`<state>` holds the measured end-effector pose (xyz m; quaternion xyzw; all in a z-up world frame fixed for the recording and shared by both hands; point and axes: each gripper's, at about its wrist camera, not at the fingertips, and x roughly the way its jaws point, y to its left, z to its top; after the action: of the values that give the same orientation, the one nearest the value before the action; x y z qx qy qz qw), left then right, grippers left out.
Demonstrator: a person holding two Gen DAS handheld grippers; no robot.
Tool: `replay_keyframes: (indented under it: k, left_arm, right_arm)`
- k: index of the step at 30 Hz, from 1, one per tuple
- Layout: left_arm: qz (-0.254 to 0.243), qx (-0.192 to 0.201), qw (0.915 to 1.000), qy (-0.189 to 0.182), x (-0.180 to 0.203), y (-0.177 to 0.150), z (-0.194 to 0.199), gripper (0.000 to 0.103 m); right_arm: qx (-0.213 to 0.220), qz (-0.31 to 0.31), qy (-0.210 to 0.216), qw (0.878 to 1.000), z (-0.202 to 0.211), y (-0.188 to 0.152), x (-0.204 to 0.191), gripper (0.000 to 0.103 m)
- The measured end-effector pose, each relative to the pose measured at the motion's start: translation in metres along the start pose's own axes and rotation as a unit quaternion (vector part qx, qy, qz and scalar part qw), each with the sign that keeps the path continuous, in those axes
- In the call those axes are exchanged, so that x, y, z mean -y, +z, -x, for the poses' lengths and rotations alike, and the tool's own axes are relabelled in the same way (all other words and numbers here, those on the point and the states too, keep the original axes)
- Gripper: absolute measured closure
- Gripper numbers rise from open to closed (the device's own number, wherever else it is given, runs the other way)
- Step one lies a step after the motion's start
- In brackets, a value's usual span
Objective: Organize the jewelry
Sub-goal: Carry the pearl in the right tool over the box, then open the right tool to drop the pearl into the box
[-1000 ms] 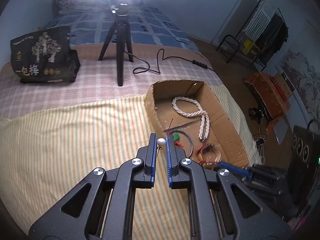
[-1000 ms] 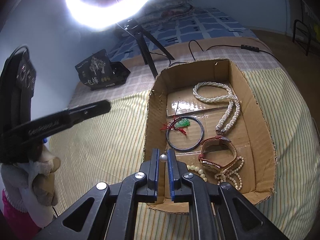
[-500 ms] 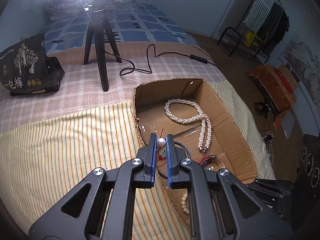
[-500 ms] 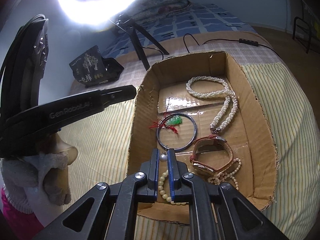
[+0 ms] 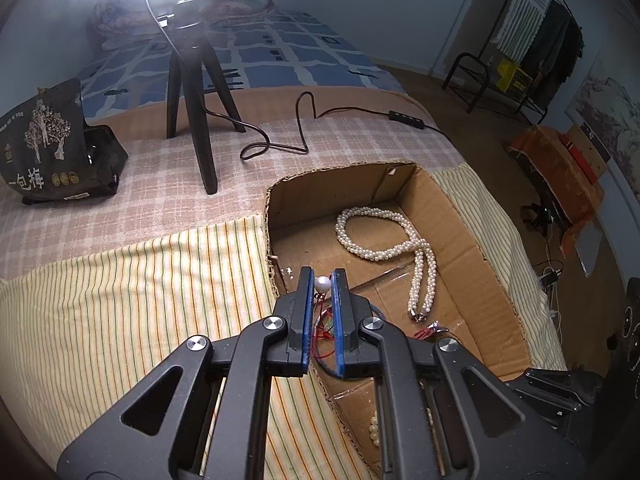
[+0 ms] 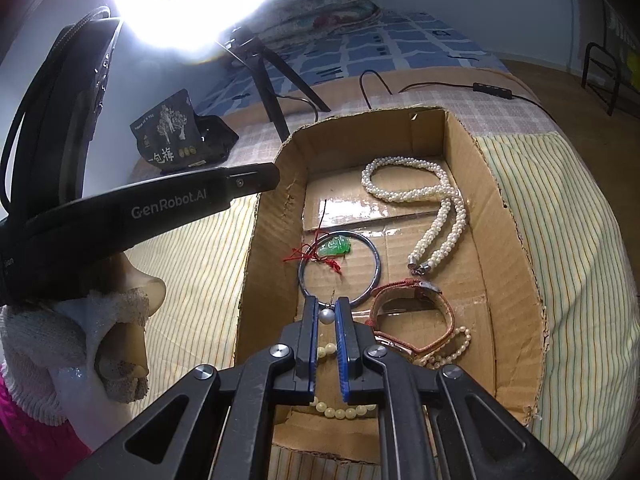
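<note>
Most of the jewelry already lies in the open brown cardboard box (image 6: 516, 248) on the bed; two small pearl earrings remain to be set down. The left gripper (image 5: 322, 285) has its jaws nearly closed on one white pearl earring (image 5: 322, 283); the right gripper (image 6: 327, 315) pinches the other grey-white pearl earring (image 6: 326, 315). Ahead of the right jaws lie one twisted white pearl necklace (image 6: 440, 216), one dark metal bangle (image 6: 372, 276), one green jade pendant on red cord (image 6: 336, 246), one brown leather-strap watch (image 6: 416, 316), and two cream bead bracelets (image 6: 344, 411).

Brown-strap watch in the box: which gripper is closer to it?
Right. The right gripper, pinching a pearl earring, hangs just beside the watch; the left gripper sits over the cardboard box's left wall, farther away.
</note>
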<state>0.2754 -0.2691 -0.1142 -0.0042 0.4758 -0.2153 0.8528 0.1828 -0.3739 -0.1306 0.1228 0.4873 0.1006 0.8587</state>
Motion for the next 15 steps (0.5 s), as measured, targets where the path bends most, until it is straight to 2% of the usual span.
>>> replay_keyframes:
  k: [5,7,11,13,14,15]
  left_arm:
    - [0.001,0.004,1.0000,-0.002,0.000,0.001,0.002,0.096]
    - [0.000,0.005,1.0000,-0.002,0.001,0.001,0.003,0.096]
    - [-0.002,0.005,1.0000,0.005,0.002,0.001,0.004,0.096]
    - [-0.002,0.006,1.0000,0.008,0.002,0.001,0.006,0.085]
    - [-0.002,0.008,0.9999,0.009,0.002,0.001,0.007,0.071]
    - [-0.002,0.012,0.9999,0.010,0.002,0.001,0.009,0.064]
  right_arm:
    - [0.004,-0.002,-0.001,1.000,-0.001,0.000,0.000,0.089]
    - [0.009,-0.003,-0.001,1.000,0.000,0.000,0.001,0.074]
    - [0.015,0.004,-0.008,1.000,0.004,0.000,-0.001,0.061]
    - [0.020,0.009,-0.012,1.000,0.007,0.000,-0.003,0.050]
    - [0.022,0.011,-0.015,1.000,0.008,0.000,-0.004,0.047]
    - [0.026,0.012,-0.019,0.999,0.010,0.000,-0.006,0.039]
